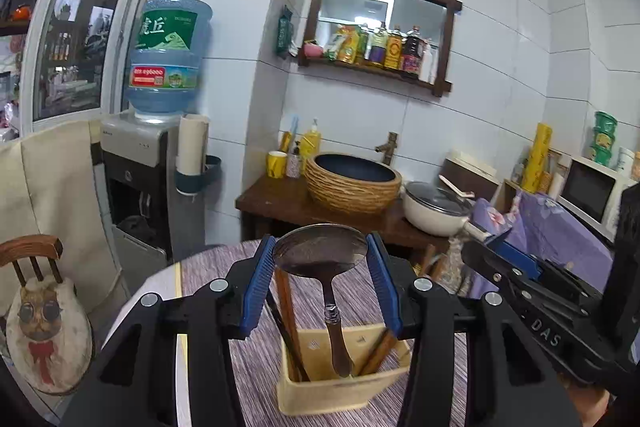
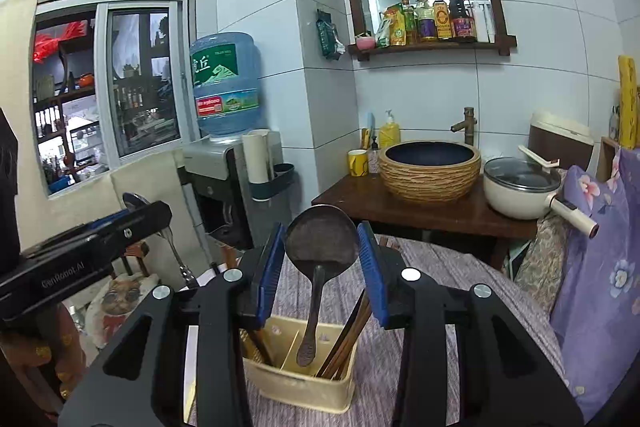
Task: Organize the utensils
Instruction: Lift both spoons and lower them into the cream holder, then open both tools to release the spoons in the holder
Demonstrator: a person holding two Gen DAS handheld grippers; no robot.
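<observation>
Left gripper [image 1: 320, 239]: jaws part-way apart, blue pads clamped on the rim of the left spoon [image 1: 329, 293]. The bowl sits right between the fingertips and the handle hangs straight down below them. Right gripper [image 2: 322, 229]: same grip on the right spoon [image 2: 316, 281], pads pressed on both sides of the bowl and the handle dangling below.

Handling, as a judgement: both spoons look like dark metal, so stiff, light, not fragile. The curved bowl rim is smooth, so it is a slippery place to pinch and the spoon can swing or pivot on it. The neck or upper handle would be a steadier hold.

Cream utensil holder [image 2: 304, 391] stands on the striped table cloth [image 1: 248, 347], directly below and just ahead of both grippers. It is an open-top box with dividers.
- Brown and dark chopsticks [image 1: 289, 315] lean in the compartment to the left of the left gripper's spoon handle.
- More wooden chopsticks [image 2: 347, 335] lean in the compartment to the right of the right gripper's handle.
- Both handle tips point into the middle section; cannot tell whether they are inside it or just above the rim.
</observation>
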